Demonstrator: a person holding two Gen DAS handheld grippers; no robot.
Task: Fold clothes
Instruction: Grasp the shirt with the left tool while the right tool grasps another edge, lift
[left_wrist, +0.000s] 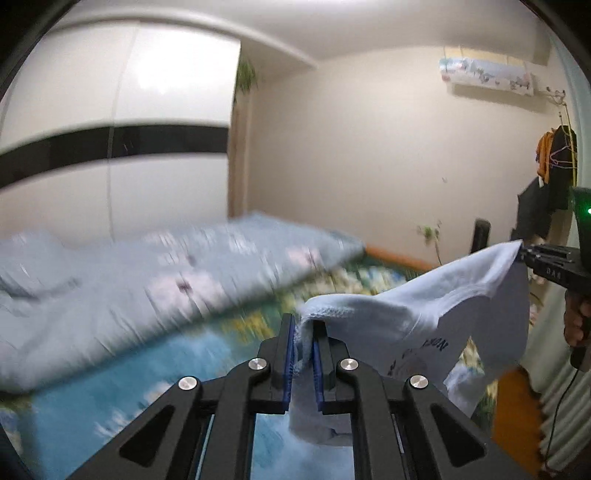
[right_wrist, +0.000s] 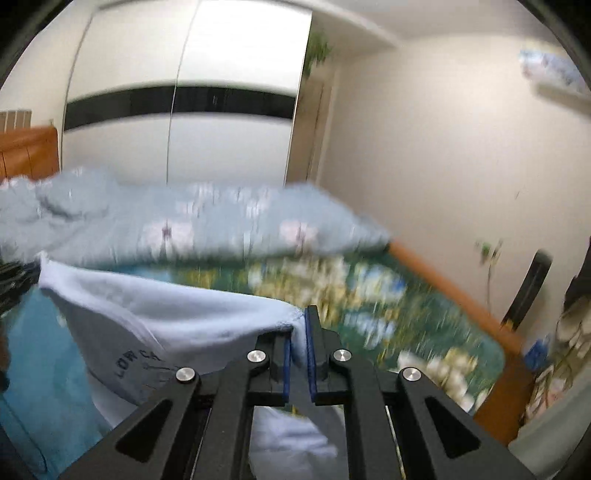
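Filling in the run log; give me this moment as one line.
phase: lifting | left gripper: shut on light blue garment | right gripper: shut on same garment | garment: stretched between both, above bed

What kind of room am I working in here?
Most likely a home bedroom: a bed with a rumpled quilt, a tall wardrobe behind it, and an air conditioner high on the wall. Both grippers hold a pale blue garment above the bed.

dark print on the pale blue garment (right_wrist: 155, 317) reads "LOW CA" then gets cut off by the fold, same print shows in the left wrist view but reversed and too creased to read, right tool (left_wrist: 522, 254) has small letters on its side, looks like "DAS", bit blurry
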